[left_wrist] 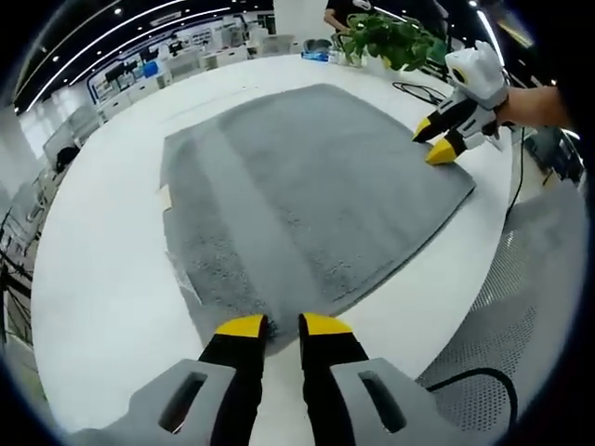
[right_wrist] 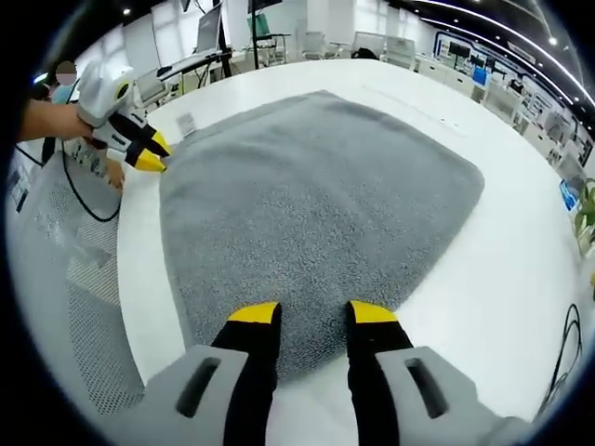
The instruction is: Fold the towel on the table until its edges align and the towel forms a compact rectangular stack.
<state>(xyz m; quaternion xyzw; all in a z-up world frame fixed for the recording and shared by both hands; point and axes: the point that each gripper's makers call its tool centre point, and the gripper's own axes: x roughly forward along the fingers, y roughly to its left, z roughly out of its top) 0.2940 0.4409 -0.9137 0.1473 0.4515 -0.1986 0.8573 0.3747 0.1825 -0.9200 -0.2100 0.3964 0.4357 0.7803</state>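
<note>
One grey towel (left_wrist: 307, 195) lies spread flat on the white surface (left_wrist: 102, 279), and everything else is best placed against it. In the left gripper view, the left gripper (left_wrist: 279, 327) sits at the towel's near corner, its yellow-tipped fingers (left_wrist: 240, 327) a little apart with the towel's edge showing in the narrow gap between them; whether they touch the cloth I cannot tell. At the towel's far right corner the right gripper (left_wrist: 441, 141) comes in, held by a person's hand, its fingers close together at the towel's edge; whether they pinch the cloth cannot be told.

In the right gripper view, the right gripper (right_wrist: 312, 314) hovers over its own near corner of the towel (right_wrist: 316, 186), fingers (right_wrist: 253, 314) spread wide with grey pile visible between them. The left gripper (right_wrist: 153, 153) shows at the towel's far left corner, fingers nearly together just at the edge.

The towel's edges look gently rounded at the corners; along its left edge in the left gripper view a small pale tag or fold peeks out. A broad band of bare white surface (right_wrist: 483, 279) rings the towel on all sides. Beyond the towel's far edge stands a leafy potted plant (left_wrist: 390, 39), well apart from the cloth, and a black cable (left_wrist: 418, 90) lies near the right gripper. Beside the surface lies grey patterned floor (left_wrist: 521, 307).
</note>
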